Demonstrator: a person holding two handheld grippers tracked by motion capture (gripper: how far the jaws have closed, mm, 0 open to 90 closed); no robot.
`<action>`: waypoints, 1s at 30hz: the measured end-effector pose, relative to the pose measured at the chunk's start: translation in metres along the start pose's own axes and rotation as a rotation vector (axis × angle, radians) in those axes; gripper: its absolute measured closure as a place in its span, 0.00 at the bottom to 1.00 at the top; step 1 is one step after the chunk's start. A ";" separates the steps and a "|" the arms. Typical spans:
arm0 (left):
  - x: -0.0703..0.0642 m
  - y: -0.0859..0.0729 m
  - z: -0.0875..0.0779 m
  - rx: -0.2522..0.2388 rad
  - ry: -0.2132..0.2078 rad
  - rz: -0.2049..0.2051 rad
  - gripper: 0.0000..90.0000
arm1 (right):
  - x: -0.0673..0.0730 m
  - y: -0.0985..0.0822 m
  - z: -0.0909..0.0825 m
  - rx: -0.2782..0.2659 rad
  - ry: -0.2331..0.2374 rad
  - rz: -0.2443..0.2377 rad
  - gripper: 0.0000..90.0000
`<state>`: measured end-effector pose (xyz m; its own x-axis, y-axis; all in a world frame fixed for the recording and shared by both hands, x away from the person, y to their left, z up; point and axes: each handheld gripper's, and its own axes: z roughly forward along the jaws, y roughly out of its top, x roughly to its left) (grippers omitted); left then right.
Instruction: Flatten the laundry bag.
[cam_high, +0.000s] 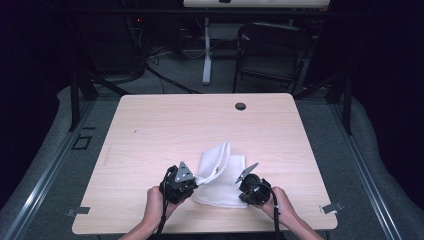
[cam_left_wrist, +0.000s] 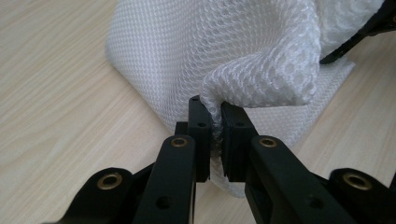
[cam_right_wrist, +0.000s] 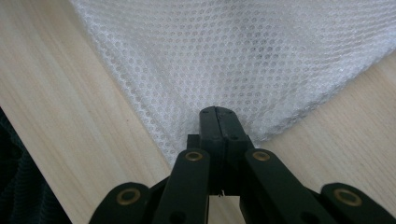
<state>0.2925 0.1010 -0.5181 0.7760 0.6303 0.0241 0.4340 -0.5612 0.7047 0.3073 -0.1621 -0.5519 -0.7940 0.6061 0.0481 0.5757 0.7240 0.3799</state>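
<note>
A white mesh cloth (cam_high: 220, 172) lies bunched on the front middle of the wooden table (cam_high: 165, 130). My left gripper (cam_high: 196, 184) is at the cloth's left side, held by a hand. In the left gripper view it (cam_left_wrist: 215, 122) is shut on a raised fold of the mesh cloth (cam_left_wrist: 224, 51). My right gripper (cam_high: 240, 185) is at the cloth's right side. In the right gripper view it (cam_right_wrist: 218, 116) is shut at a corner of the cloth (cam_right_wrist: 233, 56), and the mesh spreads flat away from the jaw tips. Whether mesh lies between those tips is hard to make out.
A black round grommet (cam_high: 240, 106) sits near the table's far edge. A dark folding chair (cam_high: 272, 50) and a white desk leg (cam_high: 206, 55) stand beyond the table. Metal clips (cam_high: 331, 207) mark the front corners. Bare wood surrounds the cloth.
</note>
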 end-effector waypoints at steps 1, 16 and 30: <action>0.001 -0.001 0.000 -0.001 0.003 -0.008 0.93 | 0.000 0.000 0.000 0.000 0.000 0.000 1.00; 0.015 -0.006 0.002 0.025 0.011 -0.062 0.93 | -0.006 -0.003 -0.002 0.006 -0.011 0.007 1.00; 0.024 -0.010 0.006 0.066 -0.017 -0.107 0.95 | -0.011 -0.004 -0.003 0.004 -0.021 0.018 1.00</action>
<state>0.3096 0.1190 -0.5285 0.7314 0.6792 -0.0613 0.5431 -0.5257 0.6547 0.3131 -0.1727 -0.5514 -0.7793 0.6256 0.0351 0.5905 0.7145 0.3753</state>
